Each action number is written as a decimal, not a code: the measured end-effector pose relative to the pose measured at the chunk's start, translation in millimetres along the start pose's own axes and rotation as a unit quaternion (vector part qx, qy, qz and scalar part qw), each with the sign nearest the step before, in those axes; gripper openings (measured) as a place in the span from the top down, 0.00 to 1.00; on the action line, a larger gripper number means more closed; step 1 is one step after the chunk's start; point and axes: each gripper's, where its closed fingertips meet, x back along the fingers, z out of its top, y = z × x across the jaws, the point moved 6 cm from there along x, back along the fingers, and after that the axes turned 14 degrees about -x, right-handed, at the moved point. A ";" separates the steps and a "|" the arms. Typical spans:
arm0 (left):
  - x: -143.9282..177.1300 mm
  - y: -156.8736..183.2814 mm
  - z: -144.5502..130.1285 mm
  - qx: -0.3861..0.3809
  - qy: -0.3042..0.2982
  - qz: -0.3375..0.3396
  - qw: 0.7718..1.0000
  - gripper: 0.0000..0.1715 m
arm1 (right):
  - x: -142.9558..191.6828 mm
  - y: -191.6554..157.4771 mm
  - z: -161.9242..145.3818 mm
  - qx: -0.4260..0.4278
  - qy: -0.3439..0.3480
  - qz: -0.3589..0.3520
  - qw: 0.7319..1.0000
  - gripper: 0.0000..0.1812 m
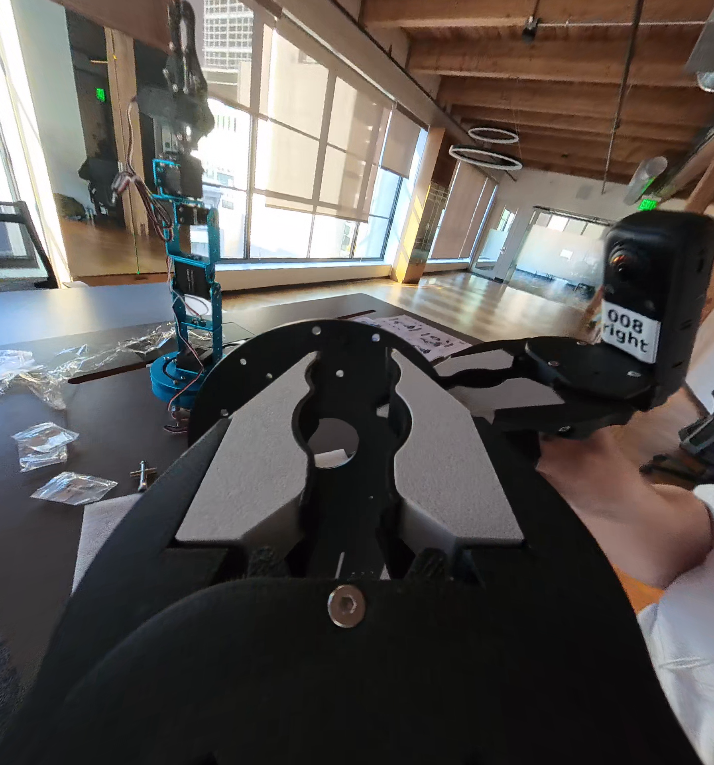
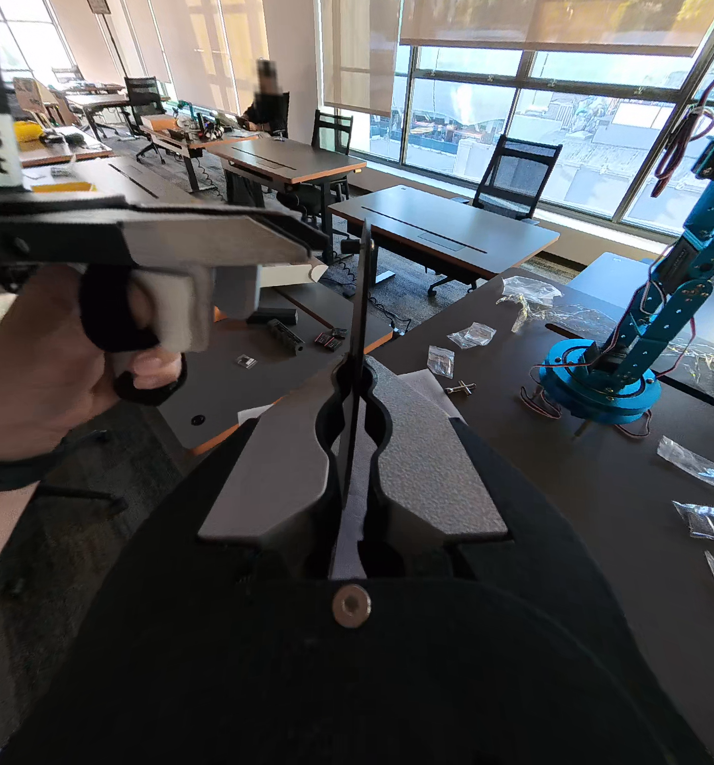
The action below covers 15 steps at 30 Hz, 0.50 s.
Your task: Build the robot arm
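flat black round plate with small holes, held edge-on above the dark counter, left tool and right tool both clamped on it, blue robot arm beside it, clear plastic bags and a cross wrench near the arm's base

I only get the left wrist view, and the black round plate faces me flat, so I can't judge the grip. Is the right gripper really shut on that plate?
Observer: Yes. In the right wrist view the black plate stands edge-on between the fingers of the right gripper, which are closed on it.
Operator: What's behind my camera?
Observer: A neighbouring desk with small black parts lying on it.
Operator: Anyone around?
Observer: One person sits at a far desk by the windows.
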 end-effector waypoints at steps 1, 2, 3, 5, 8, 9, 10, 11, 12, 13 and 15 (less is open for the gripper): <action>-1.9 -0.6 -3.1 -0.001 -0.001 -0.003 1.000 0.85 | -0.1 -0.8 -0.2 0.000 0.001 -0.001 1.000 1.00; -3.2 -0.4 -4.3 -0.002 0.006 -0.008 1.000 0.86 | -0.1 -1.9 -0.6 0.002 0.004 -0.002 1.000 1.00; -3.9 -0.2 -4.2 -0.006 0.017 -0.010 1.000 0.88 | -0.2 -3.5 -1.1 0.004 0.006 -0.002 1.000 1.00; -4.6 -5.3 -6.0 -0.023 0.017 0.011 1.000 0.90 | -0.7 -7.7 -2.4 0.006 0.014 0.001 1.000 1.00; -3.8 -4.8 -5.1 -0.055 0.014 -0.005 0.998 1.00 | -2.6 -12.5 -3.9 0.019 0.027 -0.007 0.999 1.00; -3.1 -5.0 -4.5 -0.064 0.013 -0.006 0.998 1.00 | -2.9 -13.5 -4.4 0.024 0.030 -0.009 0.999 1.00; -2.4 -4.9 -4.3 -0.074 0.012 -0.006 0.997 1.00 | -3.1 -14.4 -5.0 0.026 0.033 -0.009 0.999 1.00; -1.6 -4.3 -4.0 -0.081 0.013 -0.006 0.997 1.00 | -2.9 -14.9 -5.5 0.025 0.036 -0.007 0.999 1.00; -0.7 -3.6 -3.9 -0.088 0.012 -0.006 0.996 1.00 | -2.7 -15.2 -6.0 0.023 0.038 -0.004 0.999 1.00; 0.3 -3.3 -4.0 -0.093 0.012 -0.004 0.996 1.00 | -2.4 -15.4 -6.7 0.019 0.041 0.000 0.999 1.00; 2.3 -4.8 -3.2 -0.094 0.014 0.006 0.995 0.96 | -2.1 -16.4 -7.7 0.017 0.045 0.009 0.999 1.00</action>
